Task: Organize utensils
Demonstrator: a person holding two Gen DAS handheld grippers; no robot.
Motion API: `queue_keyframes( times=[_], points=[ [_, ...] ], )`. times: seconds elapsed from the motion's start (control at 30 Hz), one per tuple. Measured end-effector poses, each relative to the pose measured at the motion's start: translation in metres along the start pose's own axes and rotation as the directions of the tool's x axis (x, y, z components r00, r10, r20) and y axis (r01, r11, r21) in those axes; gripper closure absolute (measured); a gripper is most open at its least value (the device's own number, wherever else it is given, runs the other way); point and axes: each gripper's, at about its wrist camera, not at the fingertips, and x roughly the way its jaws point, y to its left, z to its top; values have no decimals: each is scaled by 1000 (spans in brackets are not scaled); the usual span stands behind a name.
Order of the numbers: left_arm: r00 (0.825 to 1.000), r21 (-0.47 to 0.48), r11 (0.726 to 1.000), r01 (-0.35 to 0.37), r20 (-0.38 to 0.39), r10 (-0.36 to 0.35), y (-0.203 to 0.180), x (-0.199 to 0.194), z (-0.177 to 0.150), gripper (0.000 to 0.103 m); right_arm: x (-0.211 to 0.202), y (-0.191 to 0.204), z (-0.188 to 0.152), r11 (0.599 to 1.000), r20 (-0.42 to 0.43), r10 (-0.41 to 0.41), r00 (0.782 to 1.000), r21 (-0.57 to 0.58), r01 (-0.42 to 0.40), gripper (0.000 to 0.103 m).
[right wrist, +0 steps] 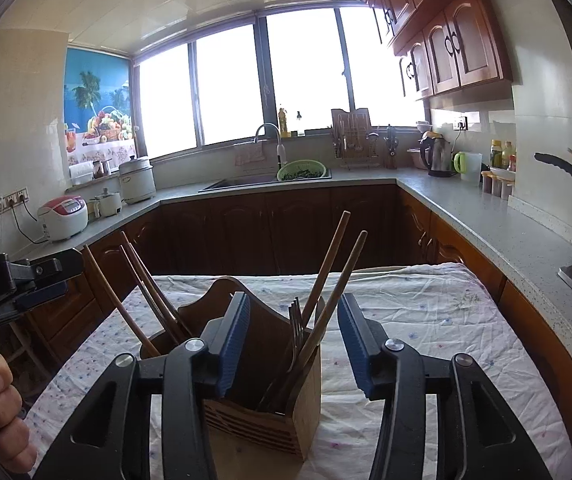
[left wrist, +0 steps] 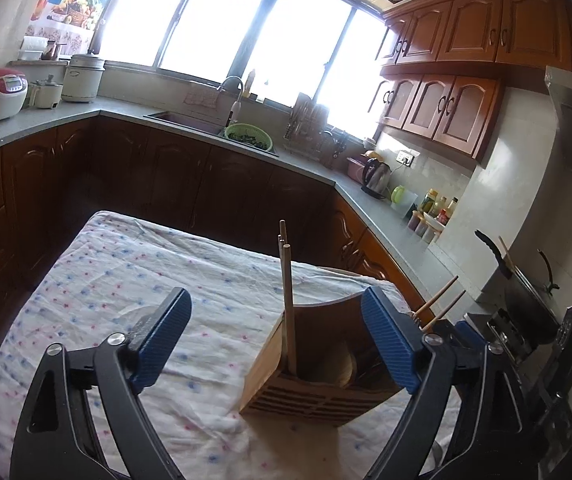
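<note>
A wooden utensil holder (left wrist: pixel 318 384) stands on the cloth-covered table (left wrist: pixel 126 280), just in front of my left gripper (left wrist: pixel 278 340), which is open and empty. Wooden chopsticks (left wrist: pixel 288 300) stand upright in its near compartment. In the right wrist view the holder (right wrist: pixel 270 408) sits between the fingers of my open, empty right gripper (right wrist: pixel 294 344). There it holds two chopsticks (right wrist: pixel 336 280) and metal forks (right wrist: pixel 296 328) in the right compartment, and several chopsticks (right wrist: pixel 142 296) leaning left in the left one. The left gripper shows at the left edge of the right wrist view (right wrist: pixel 38 280), held by a hand.
Grey counters run around the room with a sink (right wrist: pixel 262 180), a green colander (right wrist: pixel 301 171), rice cookers (right wrist: pixel 64 218), a kettle (right wrist: pixel 438 156) and bottles (right wrist: pixel 502 160). A stove with a pan (left wrist: pixel 526 292) lies right of the table.
</note>
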Motion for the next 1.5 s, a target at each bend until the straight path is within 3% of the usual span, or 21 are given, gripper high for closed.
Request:
queue_keyframes(
  times=[0.03,0.1,0.2,0.4,0.67,0.9,0.97,1.33,1.5],
  points=[
    [1000,-1,1000,-20,3,20,2,-4,-2,0,-3,-2,0,1000,4,-7,1000,9,7,38],
    [999,-8,999,-40,4,40,7,-12,-6,0,-9,-6,-1,1000,17,-11,1000,30,10,19],
    [998,-26,998,-60,-16,60,15,-21,-15,0,-16,-12,-5,999,16,-13,1000,50,12,11],
    [995,-42,996,-83,-66,80,25,-36,-35,0,-32,-17,-14,995,-1,-1,1000,96,1,10],
    [993,20,994,-104,-59,105,15,-70,-56,0,-68,-7,-19,994,14,45,999,97,-46,8],
    [992,74,990,-124,7,124,5,-113,-65,0,-103,4,-29,992,26,83,996,91,-85,5],
    [991,98,986,-132,35,129,1,-127,-69,0,-114,6,-33,991,31,89,996,95,-91,0],
    [991,180,976,-124,72,113,-16,-181,-102,0,-168,15,-57,989,57,123,991,81,-127,0],
    [987,227,966,-128,125,101,-30,-207,-104,0,-198,19,-49,989,101,130,986,59,-136,0]
  ],
)
